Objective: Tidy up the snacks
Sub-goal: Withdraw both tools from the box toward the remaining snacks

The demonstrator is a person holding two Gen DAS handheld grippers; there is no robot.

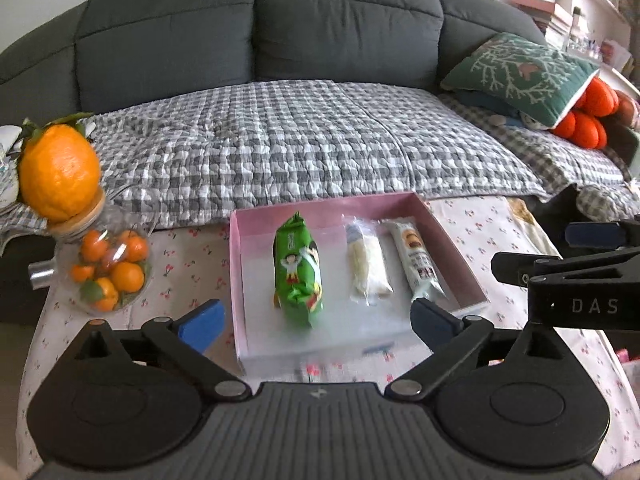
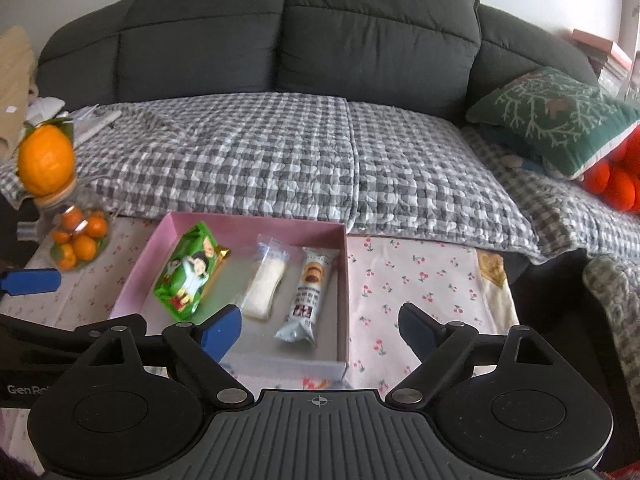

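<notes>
A pink box sits on the cherry-print tablecloth and holds three snacks side by side. These are a green packet, a clear-wrapped white bar and a grey-white cookie stick pack. My left gripper is open and empty, just above the box's near edge. My right gripper is open and empty, over the box's near right corner. The right gripper also shows in the left wrist view, at the right.
A glass bowl of small oranges stands at the table's left, with a large orange fruit on a stand behind it. A grey sofa with a checked quilt lies behind the table. A green cushion rests at the right.
</notes>
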